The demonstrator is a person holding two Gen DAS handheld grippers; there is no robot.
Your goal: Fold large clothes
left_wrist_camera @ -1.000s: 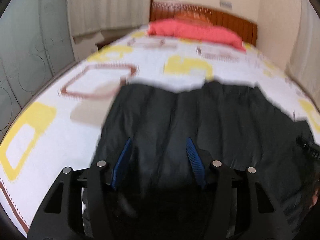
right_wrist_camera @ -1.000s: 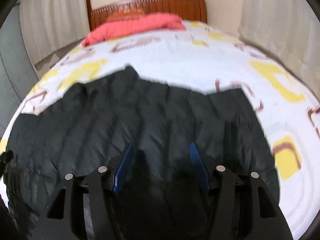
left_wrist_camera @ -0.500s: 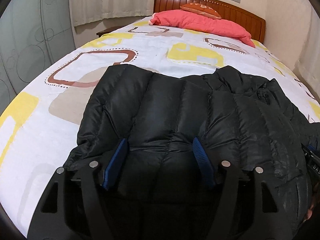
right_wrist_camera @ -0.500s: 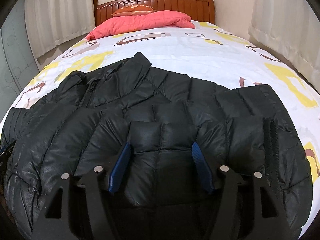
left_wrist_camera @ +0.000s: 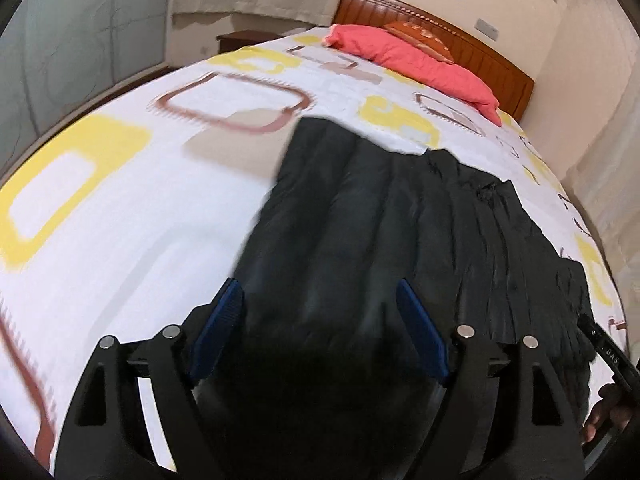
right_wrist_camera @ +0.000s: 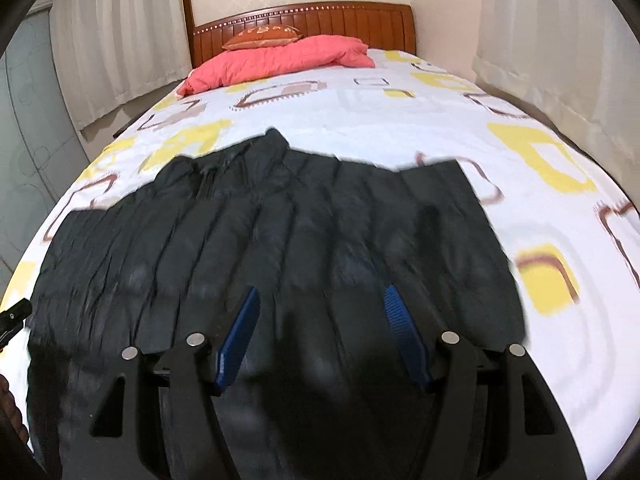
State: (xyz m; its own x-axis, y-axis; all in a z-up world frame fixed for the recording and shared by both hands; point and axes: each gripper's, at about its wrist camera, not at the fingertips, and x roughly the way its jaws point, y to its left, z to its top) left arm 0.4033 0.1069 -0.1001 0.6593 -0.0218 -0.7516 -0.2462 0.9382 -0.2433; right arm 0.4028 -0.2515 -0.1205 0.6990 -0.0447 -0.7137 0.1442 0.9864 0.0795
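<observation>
Two handheld grippers point down over a black puffer jacket (right_wrist_camera: 280,232) spread flat on a bed (right_wrist_camera: 360,128) with a white, yellow-patterned sheet. On the left gripper (left_wrist_camera: 320,320) the blue-padded jaws are opening, with jacket fabric below but not pinched. On the right gripper (right_wrist_camera: 320,324) the jaws stand apart above the jacket, gripping nothing. A pink quilt (right_wrist_camera: 280,60) lies by the wooden headboard (right_wrist_camera: 340,20).

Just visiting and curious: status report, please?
Left gripper opening, right gripper open, both empty. Black jacket spread on bed. Nothing blocking.
</observation>
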